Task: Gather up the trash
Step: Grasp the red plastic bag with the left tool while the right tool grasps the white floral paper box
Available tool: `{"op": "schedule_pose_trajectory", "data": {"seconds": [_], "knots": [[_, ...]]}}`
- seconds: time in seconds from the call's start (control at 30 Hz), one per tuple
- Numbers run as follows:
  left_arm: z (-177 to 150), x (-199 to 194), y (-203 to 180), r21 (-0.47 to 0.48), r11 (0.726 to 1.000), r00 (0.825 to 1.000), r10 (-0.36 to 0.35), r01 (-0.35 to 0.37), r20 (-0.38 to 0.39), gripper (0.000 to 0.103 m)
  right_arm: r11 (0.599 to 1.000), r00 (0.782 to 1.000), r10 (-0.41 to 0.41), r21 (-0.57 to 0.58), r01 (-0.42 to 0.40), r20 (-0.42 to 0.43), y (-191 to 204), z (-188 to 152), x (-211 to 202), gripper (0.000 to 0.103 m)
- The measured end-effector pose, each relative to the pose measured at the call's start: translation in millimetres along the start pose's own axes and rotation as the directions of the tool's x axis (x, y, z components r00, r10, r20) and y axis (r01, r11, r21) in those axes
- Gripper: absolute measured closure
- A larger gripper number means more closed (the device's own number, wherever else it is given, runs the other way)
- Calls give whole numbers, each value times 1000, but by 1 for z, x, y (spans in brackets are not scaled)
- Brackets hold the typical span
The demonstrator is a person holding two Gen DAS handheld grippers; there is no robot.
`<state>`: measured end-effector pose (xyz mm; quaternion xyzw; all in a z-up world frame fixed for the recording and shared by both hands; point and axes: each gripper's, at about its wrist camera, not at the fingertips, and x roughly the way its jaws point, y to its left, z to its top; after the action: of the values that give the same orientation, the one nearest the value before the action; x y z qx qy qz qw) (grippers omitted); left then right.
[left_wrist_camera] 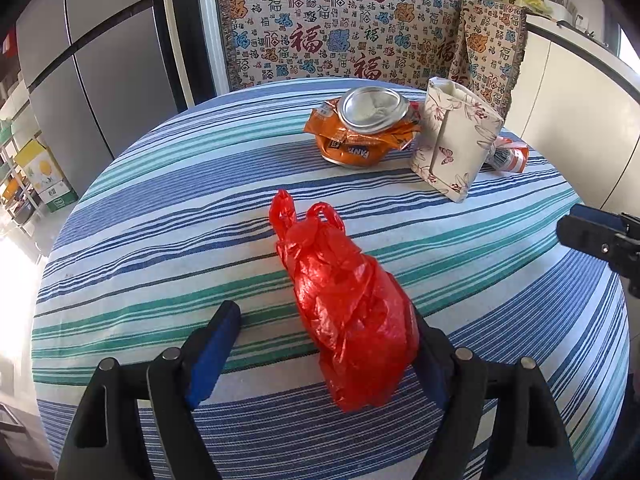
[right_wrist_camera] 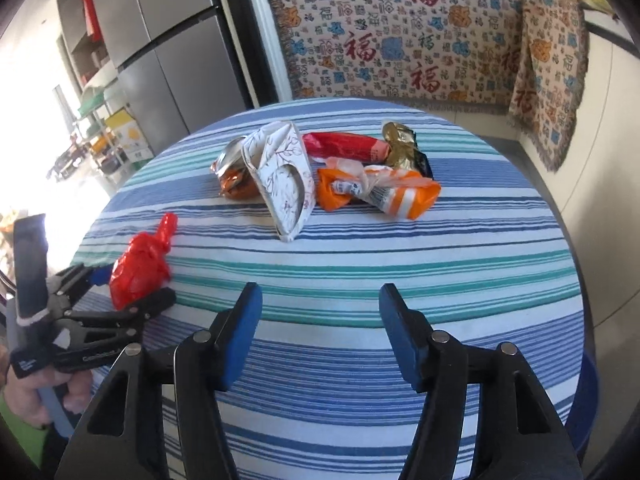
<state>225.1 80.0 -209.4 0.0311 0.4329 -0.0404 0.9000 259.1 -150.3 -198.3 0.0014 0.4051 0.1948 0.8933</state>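
Note:
A crumpled red plastic bag (left_wrist_camera: 352, 312) (right_wrist_camera: 138, 268) lies on the striped round table (left_wrist_camera: 160, 200). It sits between the fingers of my left gripper (left_wrist_camera: 324, 312) (right_wrist_camera: 136, 284), leaning on the right finger, with a gap to the left pad (left_wrist_camera: 212, 352). That gripper is open. Farther back lie a crushed orange can (left_wrist_camera: 366, 128) (right_wrist_camera: 234, 178), a floral paper box (left_wrist_camera: 456, 140) (right_wrist_camera: 284, 176), an orange-and-white wrapper (right_wrist_camera: 384, 188), a red wrapper (right_wrist_camera: 344, 146) and a gold wrapper (right_wrist_camera: 400, 146). My right gripper (right_wrist_camera: 320, 290) (left_wrist_camera: 592, 236) hovers open over bare cloth, holding nothing.
A bench draped in a patterned blanket (left_wrist_camera: 340, 28) stands behind the table. A grey fridge (left_wrist_camera: 100, 60) is at the left and white cabinets (left_wrist_camera: 580, 100) at the right. A person's hand (right_wrist_camera: 40, 396) grips the left tool's handle.

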Motion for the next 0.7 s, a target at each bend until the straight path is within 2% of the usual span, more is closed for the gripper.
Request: {"op": "schedule_pose_trajectory", "data": {"seconds": [0.13,0.2,0.4,0.43,0.5,0.57,0.7], "knots": [[0,0,1,-3,1000,1000,1,-1,-1,19,999,998,9,-35,-12,-68,12,2,39,40],[0,0,1,-4,1000,1000,0,0,-1,19,997,999,-11,-81,8,-37,21,10,50,40],[0,0,2,-4,1000,1000,-1,1,-1,19,997,999,-11,-83,8,-32,32,48,86,42],[0,0,2,-5,1000,1000,-1,1,-1,19,996,999,-17,-84,14,-28,33,52,90,44],[-1,0,2,-5,1000,1000,0,0,-1,19,995,999,-26,-94,23,-27,33,55,92,72],[-1,0,2,-5,1000,1000,0,0,-1,19,994,1000,-6,-105,3,-27,32,51,89,78],[0,0,2,-5,1000,1000,0,0,-1,19,992,999,31,-121,-34,-30,33,27,68,78]]}}
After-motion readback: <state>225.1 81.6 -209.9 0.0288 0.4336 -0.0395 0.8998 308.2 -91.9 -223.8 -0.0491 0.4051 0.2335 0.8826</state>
